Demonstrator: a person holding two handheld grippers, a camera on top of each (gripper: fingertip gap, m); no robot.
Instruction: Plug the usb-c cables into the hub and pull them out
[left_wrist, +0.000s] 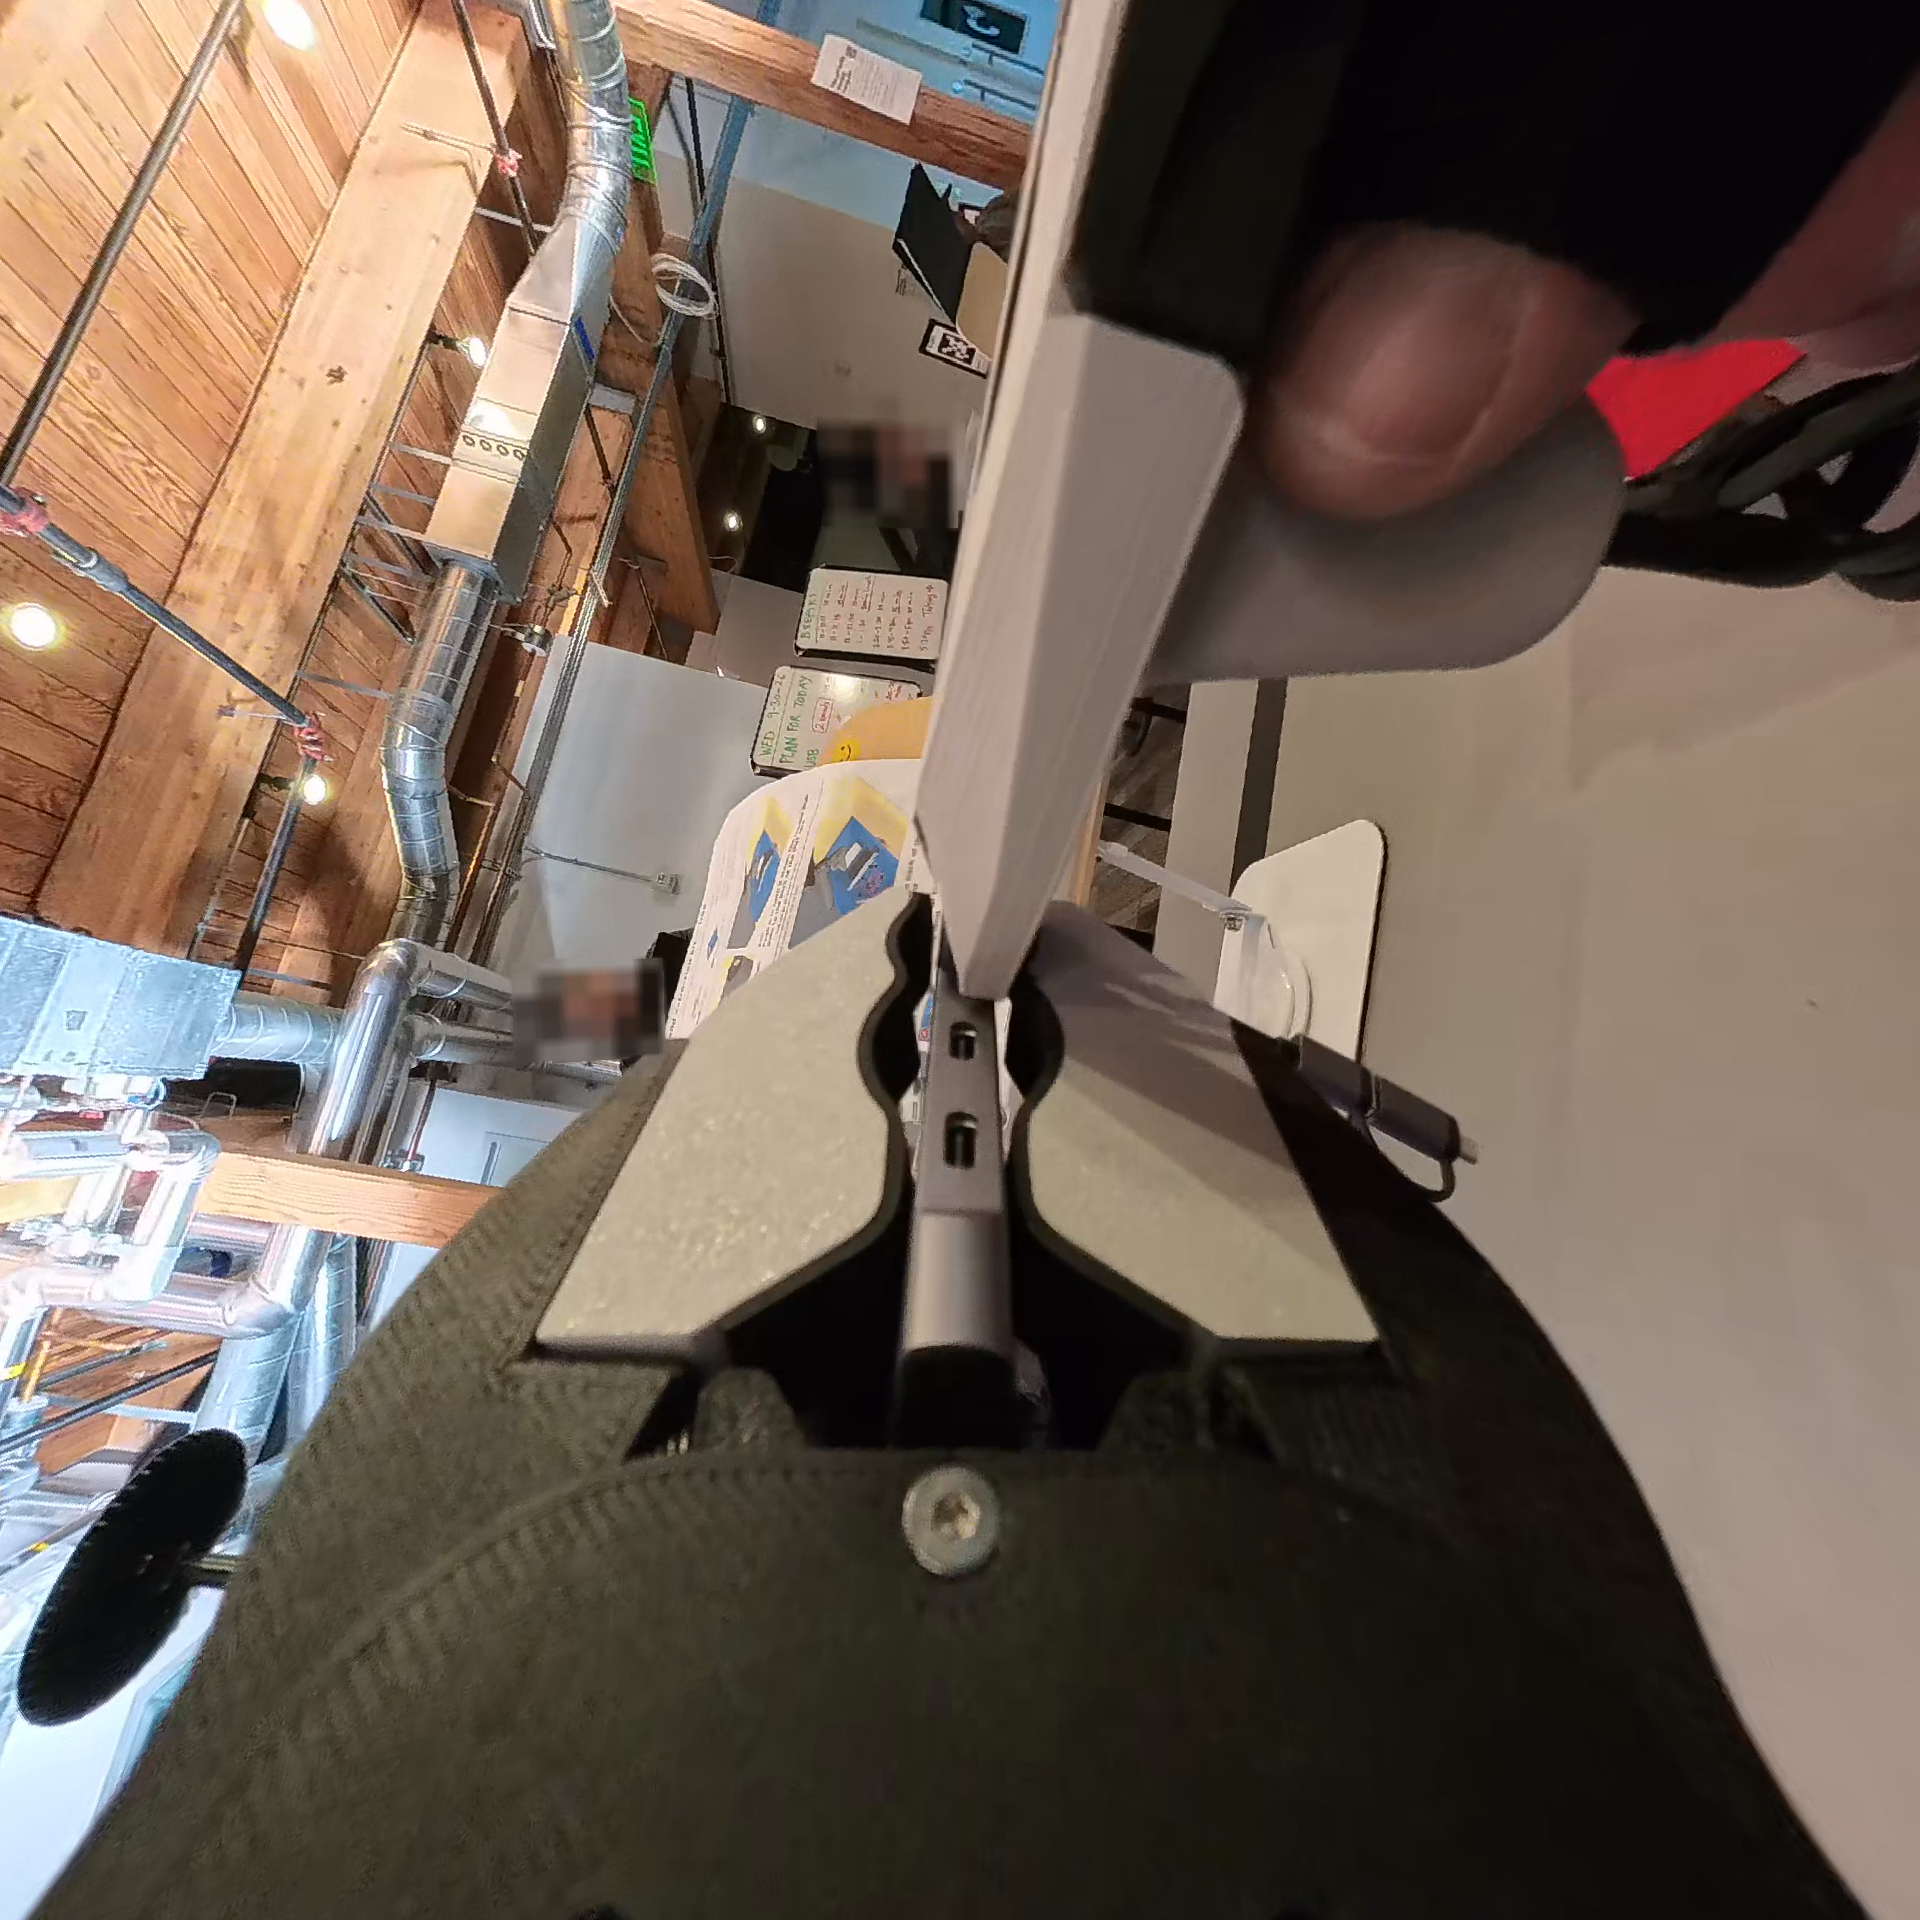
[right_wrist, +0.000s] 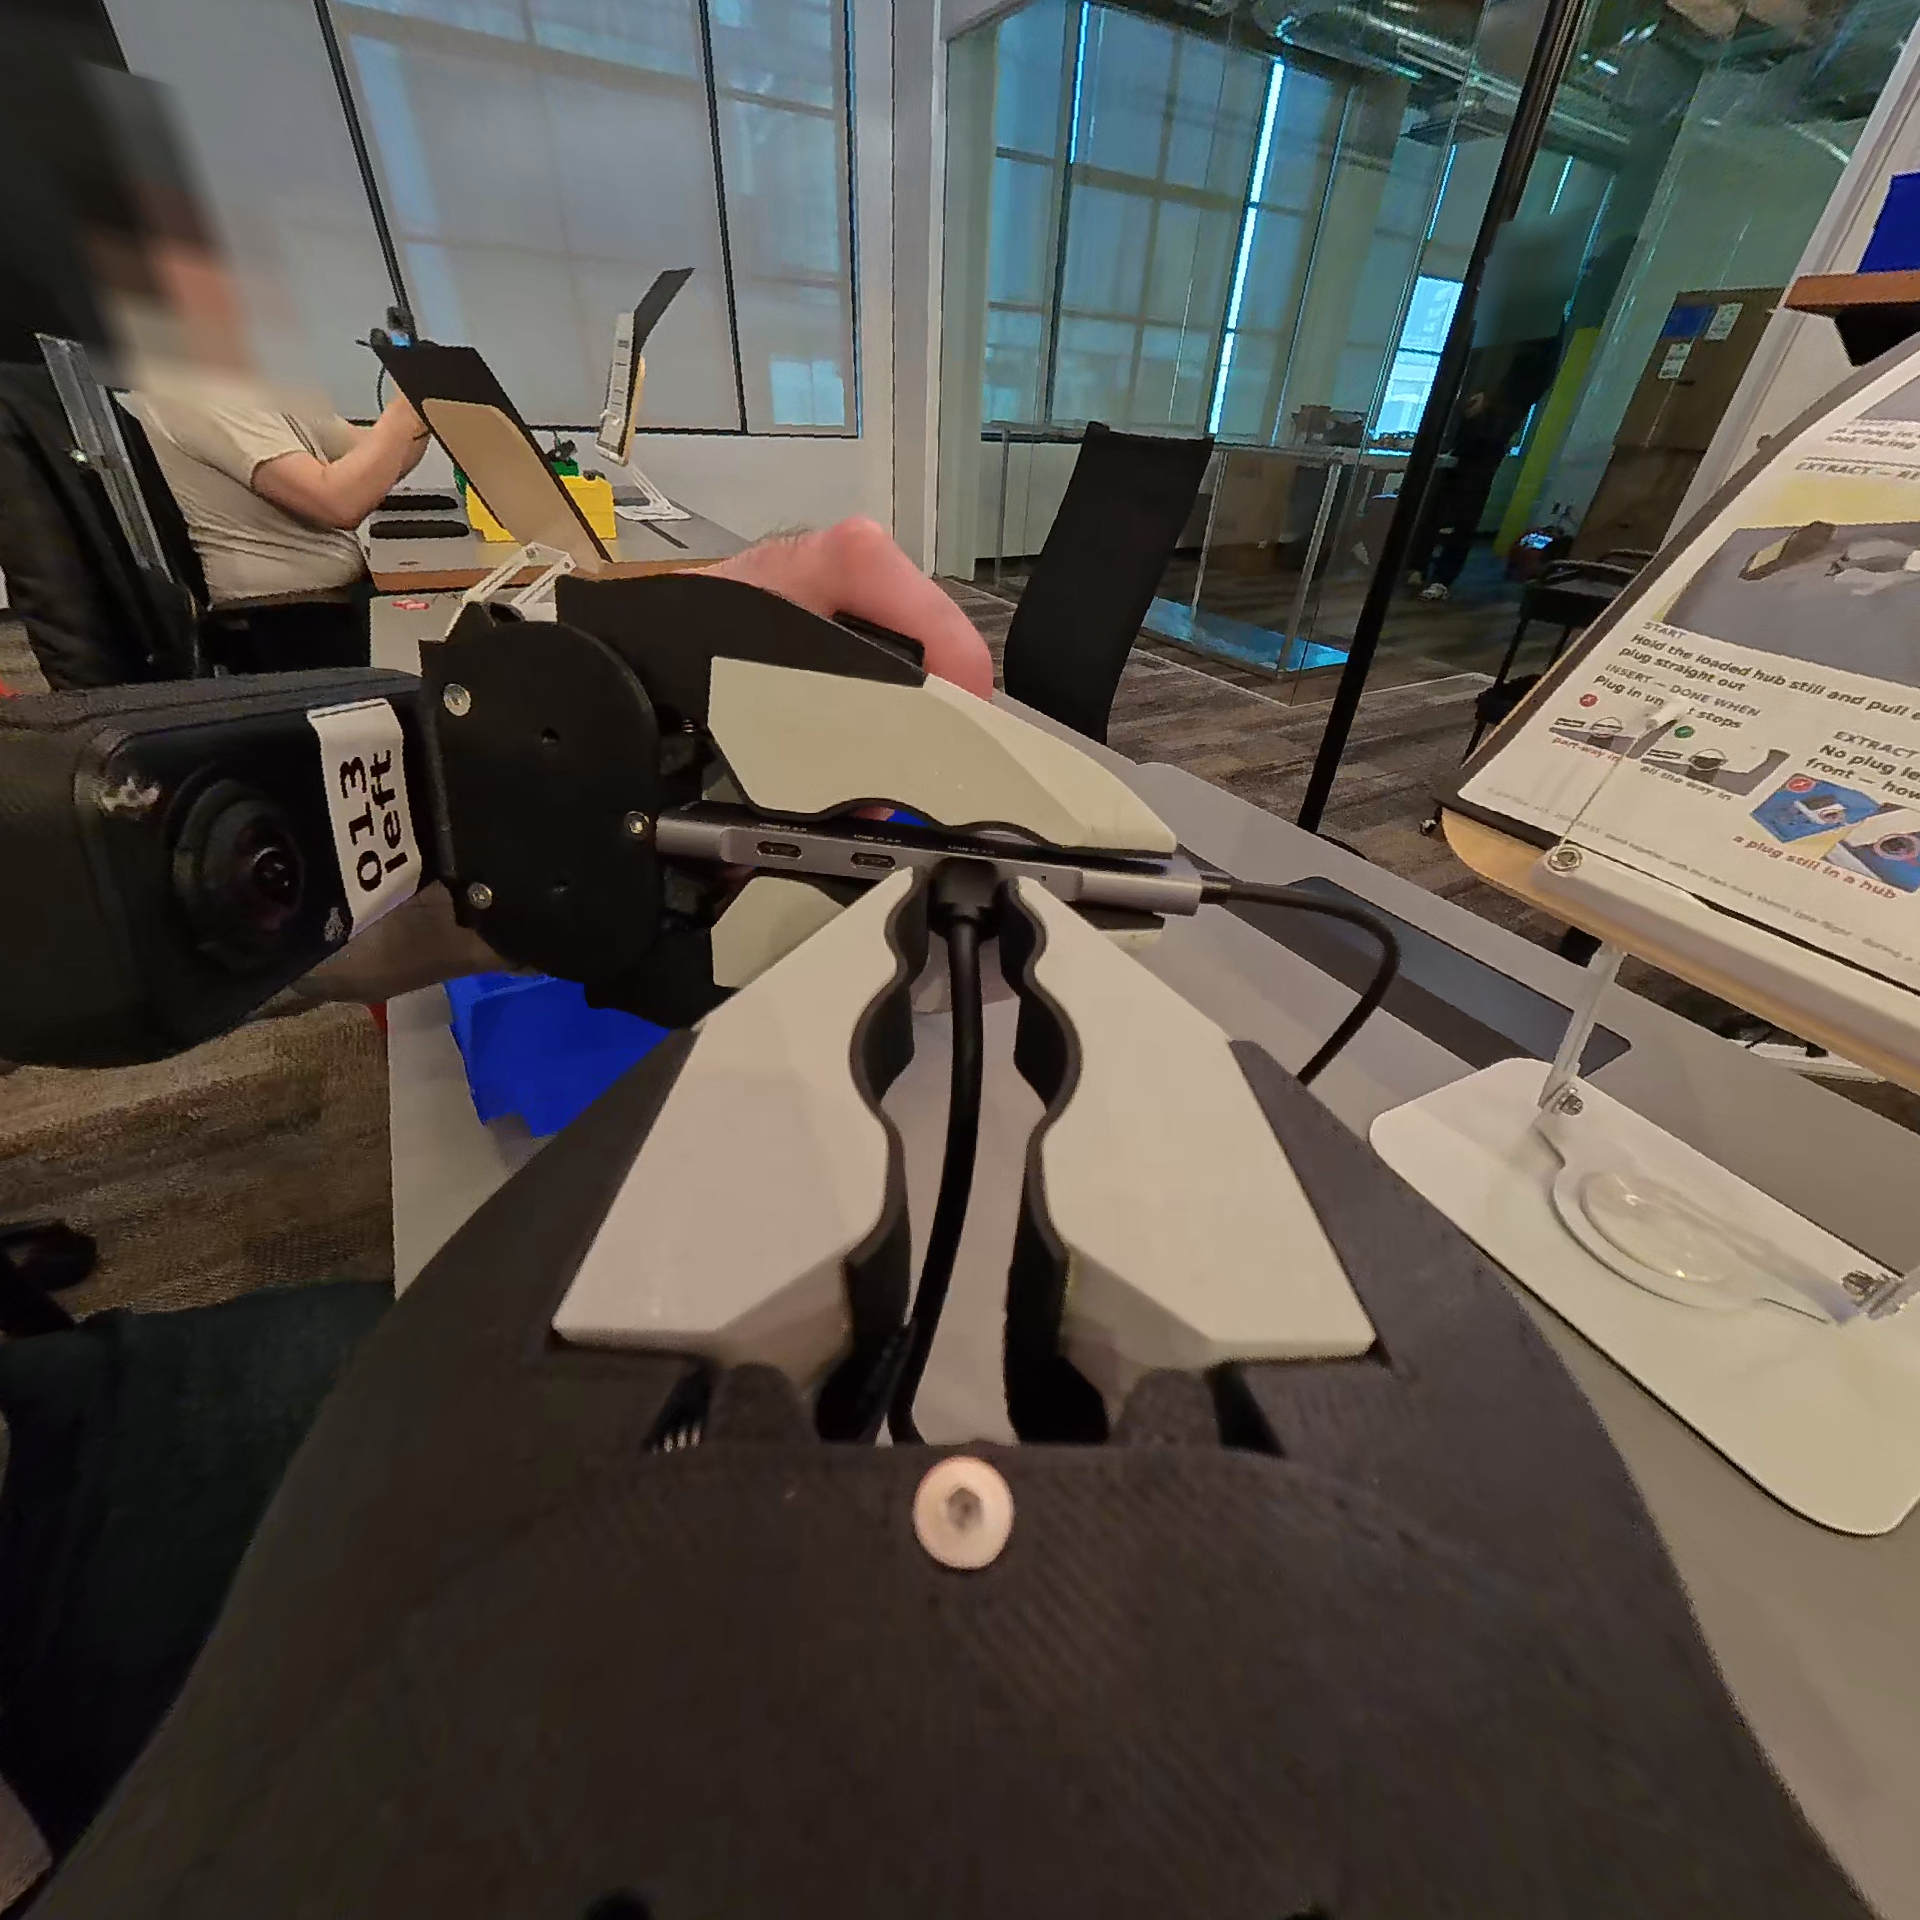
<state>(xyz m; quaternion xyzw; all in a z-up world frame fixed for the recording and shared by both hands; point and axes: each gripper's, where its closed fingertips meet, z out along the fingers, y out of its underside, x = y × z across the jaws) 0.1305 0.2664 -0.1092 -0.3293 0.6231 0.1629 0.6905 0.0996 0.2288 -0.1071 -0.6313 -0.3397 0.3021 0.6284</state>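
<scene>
Left hand-held gripper (right_wrist: 1039, 862) pinches grey hub (right_wrist: 831, 854) mid-frame; right hand-held gripper (right_wrist: 961, 925) pinches black usb-c cable (right_wrist: 961, 1039) w/ plug in hub, above worktop (right_wrist: 1662, 1558).

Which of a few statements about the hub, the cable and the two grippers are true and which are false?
1. The left gripper holds the grey hub. True.
2. The right gripper is shut on the black cable at its plug. True.
3. Every port on the hub's facing edge is filled. False: two ports beside the plug are empty.
4. The hub lies flat on the table. False: it is held above it.
5. A second plug lies on the table. True.
</scene>
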